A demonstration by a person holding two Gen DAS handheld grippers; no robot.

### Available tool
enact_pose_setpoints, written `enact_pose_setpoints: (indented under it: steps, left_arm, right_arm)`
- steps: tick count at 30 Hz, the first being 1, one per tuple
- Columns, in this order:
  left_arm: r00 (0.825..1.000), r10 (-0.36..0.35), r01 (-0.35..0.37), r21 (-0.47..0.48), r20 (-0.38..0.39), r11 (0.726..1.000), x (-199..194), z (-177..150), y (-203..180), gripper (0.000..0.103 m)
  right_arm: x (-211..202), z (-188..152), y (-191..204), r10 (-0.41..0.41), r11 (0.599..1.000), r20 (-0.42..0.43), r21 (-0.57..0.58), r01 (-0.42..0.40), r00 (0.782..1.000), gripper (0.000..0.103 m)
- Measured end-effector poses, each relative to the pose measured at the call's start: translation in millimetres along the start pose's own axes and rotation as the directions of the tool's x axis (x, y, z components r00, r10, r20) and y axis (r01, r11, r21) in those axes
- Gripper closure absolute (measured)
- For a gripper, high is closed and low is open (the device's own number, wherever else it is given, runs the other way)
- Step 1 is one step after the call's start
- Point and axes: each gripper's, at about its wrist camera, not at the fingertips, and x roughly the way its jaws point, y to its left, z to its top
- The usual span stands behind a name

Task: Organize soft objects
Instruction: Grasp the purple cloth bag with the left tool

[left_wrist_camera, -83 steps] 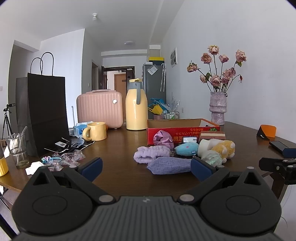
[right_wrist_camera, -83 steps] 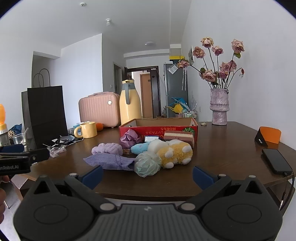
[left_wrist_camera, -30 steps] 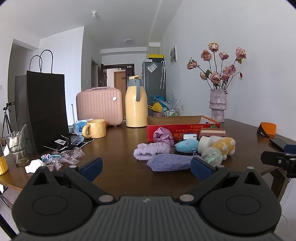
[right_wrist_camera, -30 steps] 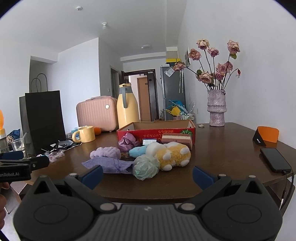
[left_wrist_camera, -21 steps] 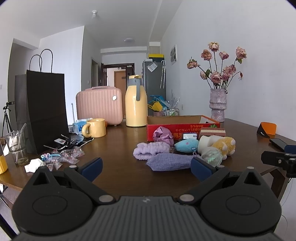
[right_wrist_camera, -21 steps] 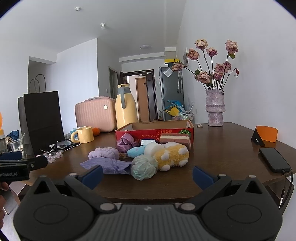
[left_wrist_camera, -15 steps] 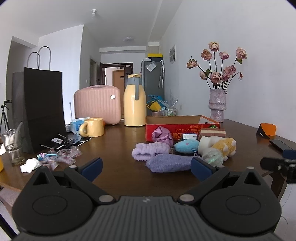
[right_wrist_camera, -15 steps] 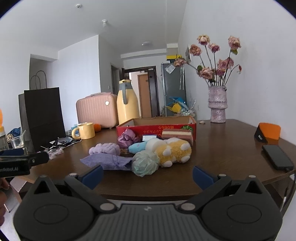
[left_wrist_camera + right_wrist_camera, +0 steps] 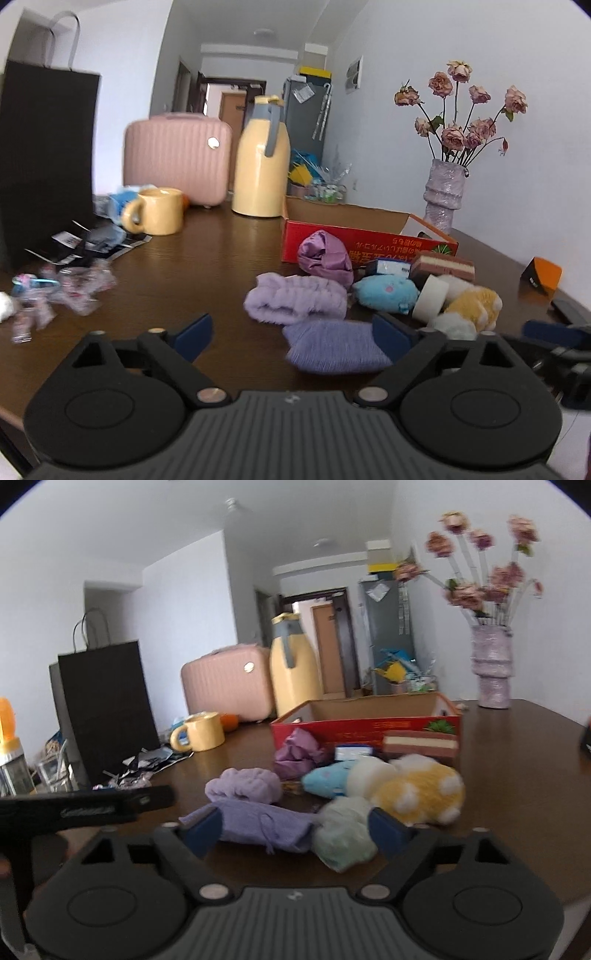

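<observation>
A: Both grippers are over the near edge of the wooden table [image 9: 207,258], and the soft things sit bunched in front of the red cardboard box [image 9: 365,243].

B: The left gripper [image 9: 291,332] has its jaws closing, with nothing pinched — the lavender knit pouch [image 9: 332,350] shows between the blue pads, but they do not press on it.

A: Same on the other side. The right gripper [image 9: 295,827] is narrowing too, empty-jawed, with the pale green ball [image 9: 343,838] and that pouch just beyond its tips.

B: Run through the pile for me.

A: Fluffy purple headband [image 9: 295,299] just behind the pouch, a crumpled purple satin cloth [image 9: 325,254] right against the box front, a blue plush [image 9: 386,293] beside it, then the yellow-and-white plush [image 9: 421,794] on the right of the pile.

B: A striped cake-shaped block [image 9: 419,744] lies against the box wall — whether it is soft I cannot tell.

A: Farther back stand a yellow mug [image 9: 159,216], a yellow thermos jug [image 9: 260,166] and a pink suitcase [image 9: 177,158]. The box itself looks unfilled from here.
</observation>
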Motion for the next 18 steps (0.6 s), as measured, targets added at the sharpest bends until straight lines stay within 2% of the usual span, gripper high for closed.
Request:
enact_pose_setpoints:
  steps: [1, 2, 5, 7, 8, 9, 10, 11, 13, 18]
  left_arm:
    - [1.000, -0.014, 0.014, -0.011, -0.007, 1.000, 10.4, 3.7, 1.5, 0.025]
    - [0.999, -0.032, 0.031, -0.023, -0.022, 0.999, 22.2, 7.2, 2.8, 0.035]
    - [0.989, -0.081, 0.076, -0.047, -0.125, 0.996, 57.3, 10.6, 5.3, 0.038]
    - [0.978, -0.112, 0.103, -0.060, -0.175, 0.993, 72.9, 5.4, 8.6, 0.040]
    - [0.976, -0.125, 0.115, -0.067, -0.179, 0.991, 76.6, 1.5, 10.6, 0.045]
    - [0.972, -0.144, 0.132, -0.073, -0.186, 0.989, 78.9, -3.3, 13.0, 0.061]
    - [0.968, -0.161, 0.149, -0.075, -0.193, 0.986, 80.7, -7.1, 15.4, 0.072]
    - [0.964, -0.180, 0.166, -0.083, -0.198, 0.983, 81.8, -9.8, 17.8, 0.091]
    - [0.952, -0.229, 0.210, -0.110, -0.203, 0.971, 82.4, -12.5, 22.5, 0.093]
    - [0.937, -0.282, 0.256, -0.145, -0.207, 0.956, 73.4, -15.9, 27.6, 0.095]
  right_arm:
    - [9.6, 2.6, 2.2, 0.009, 1.000, -0.012, -0.002, -0.009, 1.000, 0.028]
    - [18.9, 4.6, 3.7, 0.026, 1.000, -0.026, -0.001, -0.026, 0.999, 0.035]
    - [45.2, 5.2, 6.6, 0.061, 0.998, -0.087, 0.016, -0.060, 0.994, 0.053]
    - [58.1, 2.2, 6.8, 0.070, 0.997, -0.125, 0.034, -0.066, 0.990, 0.055]
    - [63.3, -0.2, 7.2, 0.076, 0.997, -0.138, 0.042, -0.071, 0.987, 0.055]
    - [66.2, -2.5, 6.5, 0.079, 0.996, -0.142, 0.048, -0.073, 0.987, 0.055]
    - [69.6, -3.9, 5.8, 0.081, 0.996, -0.142, 0.056, -0.074, 0.987, 0.055]
    - [73.0, -4.1, 4.9, 0.083, 0.995, -0.145, 0.063, -0.075, 0.986, 0.055]
    - [78.9, -3.6, 3.0, 0.082, 0.995, -0.146, 0.072, -0.073, 0.986, 0.055]
    - [89.5, 0.1, -3.9, 0.077, 0.993, -0.159, 0.105, -0.060, 0.984, 0.053]
